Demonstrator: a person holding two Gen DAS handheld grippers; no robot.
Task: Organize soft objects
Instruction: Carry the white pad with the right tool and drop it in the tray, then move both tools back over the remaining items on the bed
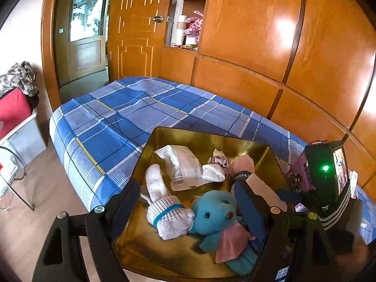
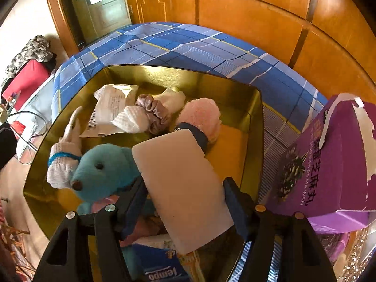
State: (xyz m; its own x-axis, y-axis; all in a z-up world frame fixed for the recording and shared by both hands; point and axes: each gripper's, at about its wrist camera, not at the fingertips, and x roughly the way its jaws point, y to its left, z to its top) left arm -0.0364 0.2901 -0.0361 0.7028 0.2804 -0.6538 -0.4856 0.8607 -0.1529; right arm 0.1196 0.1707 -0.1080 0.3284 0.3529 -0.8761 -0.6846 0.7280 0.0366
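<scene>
- Our right tool (image 2: 185, 202) hangs over the gold tin (image 2: 256, 122) with a pale, flat sponge-like pad (image 2: 181, 188) between its fingers. No dent shows in the pad and there looks to be a sliver of slack at its edges, so we judge the jaws spread around it more than biting.
- Our left tool (image 1: 188, 202) stands wide and empty over the near part of the same tin, straddling the toys.
- Risk: if the pad slips out now, it lands on the blue plush toy (image 2: 103, 171) or tips against the tin wall and stands on edge.
- Risk: both tools crowd one tin; the right tool's finger (image 1: 249, 209) sits just beside the plush, so a careless move could knock or drag it.
- Risk: the purple carton (image 2: 329, 164) sits close on the right and could be toppled by a wide swing.
- The tin rests on the blue plaid bed (image 1: 131, 108). Inside lie white socks (image 1: 164, 213), a mauve scrunchie (image 2: 155, 110), a pink fluffy piece (image 2: 204, 115) and a paper packet (image 2: 112, 108), loosely heaped.
</scene>
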